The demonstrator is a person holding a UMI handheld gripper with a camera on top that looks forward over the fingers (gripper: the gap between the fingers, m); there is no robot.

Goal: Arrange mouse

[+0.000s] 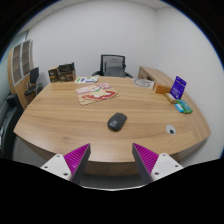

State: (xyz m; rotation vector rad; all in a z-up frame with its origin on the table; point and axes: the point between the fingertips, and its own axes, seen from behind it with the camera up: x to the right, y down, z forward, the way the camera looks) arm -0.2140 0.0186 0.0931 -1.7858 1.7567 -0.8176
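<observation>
A dark grey computer mouse [117, 121] lies on the wooden table [70, 125], a little beyond my fingers and roughly midway between them. My gripper [112, 160] is open and empty, held above the table's near edge. Its two magenta pads [74, 158] stand wide apart with nothing between them.
A stack of papers or magazines [96, 93] lies past the mouse. A purple box [178, 87] and small teal items [182, 105] sit at the right side. A small white object [171, 129] lies near the right edge. An office chair [115, 66] stands at the far end, shelves [24, 75] at the left.
</observation>
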